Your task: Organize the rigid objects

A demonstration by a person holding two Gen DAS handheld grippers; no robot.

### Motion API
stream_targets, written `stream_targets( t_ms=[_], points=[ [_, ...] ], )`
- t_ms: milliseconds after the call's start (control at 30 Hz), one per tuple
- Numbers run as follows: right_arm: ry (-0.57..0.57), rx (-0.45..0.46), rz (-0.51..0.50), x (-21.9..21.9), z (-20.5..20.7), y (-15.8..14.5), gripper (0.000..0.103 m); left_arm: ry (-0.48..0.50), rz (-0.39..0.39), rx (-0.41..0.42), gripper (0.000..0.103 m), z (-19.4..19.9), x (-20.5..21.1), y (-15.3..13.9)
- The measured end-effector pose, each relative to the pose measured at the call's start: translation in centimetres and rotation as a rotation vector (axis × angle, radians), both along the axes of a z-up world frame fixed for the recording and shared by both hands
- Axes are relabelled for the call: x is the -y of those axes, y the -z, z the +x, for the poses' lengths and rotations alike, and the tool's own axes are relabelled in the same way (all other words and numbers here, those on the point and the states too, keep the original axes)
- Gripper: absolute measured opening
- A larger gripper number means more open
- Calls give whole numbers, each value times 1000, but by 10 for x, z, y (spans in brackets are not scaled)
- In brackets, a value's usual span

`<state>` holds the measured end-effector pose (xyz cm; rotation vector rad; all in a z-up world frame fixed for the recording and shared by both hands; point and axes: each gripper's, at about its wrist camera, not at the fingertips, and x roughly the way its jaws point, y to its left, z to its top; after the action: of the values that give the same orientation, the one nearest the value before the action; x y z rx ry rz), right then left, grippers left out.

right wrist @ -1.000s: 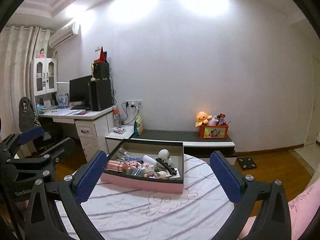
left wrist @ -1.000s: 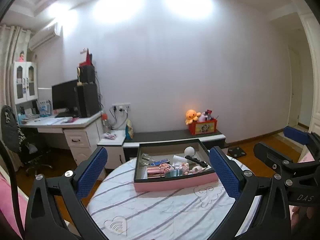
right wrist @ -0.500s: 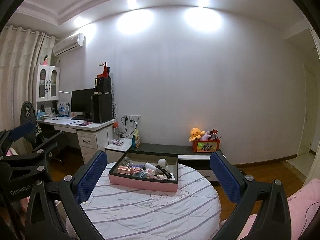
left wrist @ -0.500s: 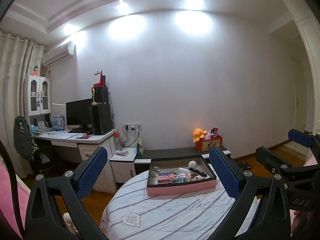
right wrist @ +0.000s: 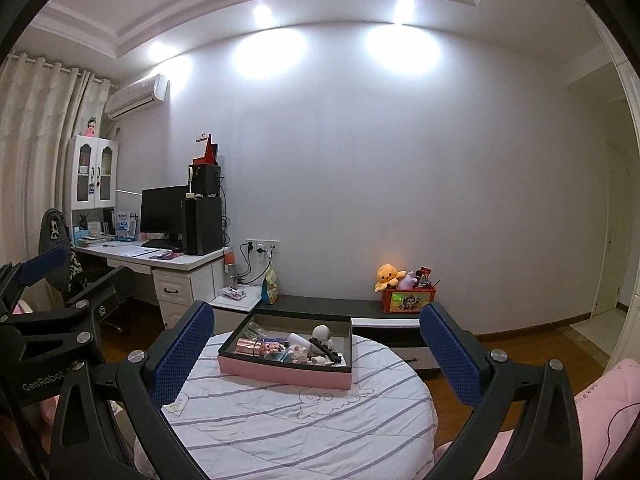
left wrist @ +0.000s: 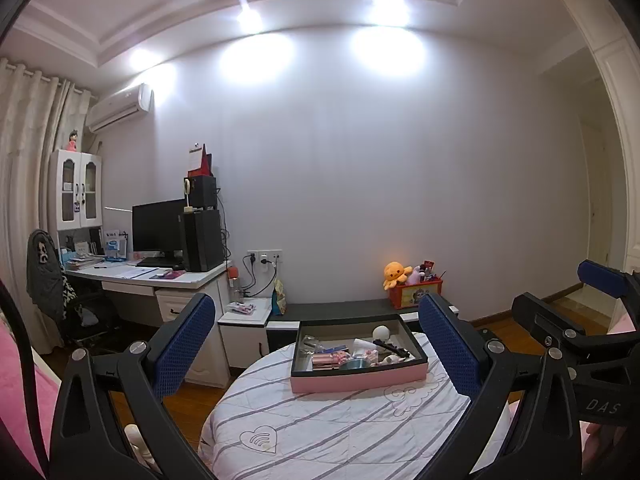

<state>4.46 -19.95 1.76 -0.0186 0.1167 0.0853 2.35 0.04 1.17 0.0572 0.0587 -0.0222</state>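
A pink box with a dark inside [left wrist: 358,379] [right wrist: 280,374] stands on the far part of a round table with a white striped cloth [left wrist: 340,428] [right wrist: 288,420]. In the box lie several small things: a rose-gold tube [right wrist: 247,346], a white round figure [right wrist: 322,333], a black stick [right wrist: 326,350]. My left gripper [left wrist: 320,344] is open and empty, held back from the table. My right gripper [right wrist: 316,350] is open and empty too. Each gripper shows at the edge of the other's view.
A white desk with a monitor and speakers [left wrist: 160,268] stands at the left, a chair [left wrist: 48,280] beside it. A low dark bench [right wrist: 340,306] along the wall holds a red toy box [right wrist: 406,300]. Pink bedding [right wrist: 600,404] lies at the right.
Both grippers have pulled back and up from the table. The box looks smaller and farther, and more of the ceiling shows. Both stay open.
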Motion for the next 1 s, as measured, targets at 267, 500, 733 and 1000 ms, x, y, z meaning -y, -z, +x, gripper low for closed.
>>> stream_targets(
  t_ms=[267,500,733,1000],
  points=[
    [1,-3,2,0,0,1,103,0,-4,-5,103,-3,0,-1],
    [2,-6,1,-1,-1,2,103,-1,-5,-9,103,0,0,-1],
    [3,-7,-1,-2,0,2,103,-4,-3,-7,103,0,0,-1],
    [3,-9,0,-2,0,3,103,-18,16,24,103,-4,0,0]
  ],
)
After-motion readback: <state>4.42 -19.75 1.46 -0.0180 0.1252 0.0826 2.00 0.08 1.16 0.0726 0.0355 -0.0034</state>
